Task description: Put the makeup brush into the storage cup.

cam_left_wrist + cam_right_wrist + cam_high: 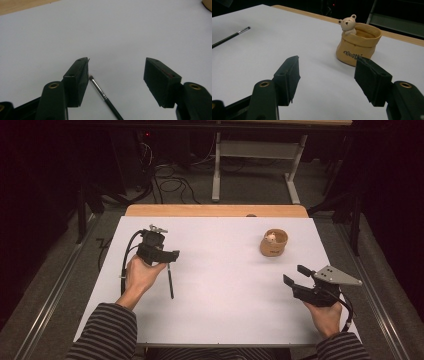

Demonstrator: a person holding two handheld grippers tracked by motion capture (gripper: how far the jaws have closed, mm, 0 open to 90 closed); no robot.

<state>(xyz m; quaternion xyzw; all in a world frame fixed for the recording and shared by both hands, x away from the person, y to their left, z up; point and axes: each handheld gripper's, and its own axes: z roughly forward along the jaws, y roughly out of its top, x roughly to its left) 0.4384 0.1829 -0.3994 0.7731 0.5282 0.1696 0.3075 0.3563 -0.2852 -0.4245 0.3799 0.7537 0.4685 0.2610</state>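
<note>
A thin dark brush (170, 280) lies flat on the white table sheet (220, 290), left of centre. My left gripper (172, 254) hovers just above its upper end, jaws open; the brush (105, 96) shows between and below the jaws, near the left one. A tan sack-shaped pot (274, 243) with a small bear figure on its rim stands at the right rear. My right gripper (296, 275) is held open at the right front, pointing toward the pot (357, 45). The brush tip (243, 30) shows at far left in the right gripper view.
The wooden table edge (215, 210) runs behind the white sheet. Cables (170, 180) and a metal table frame (255, 165) stand on the floor beyond. The person's striped sleeves (107, 330) rest at the front edge.
</note>
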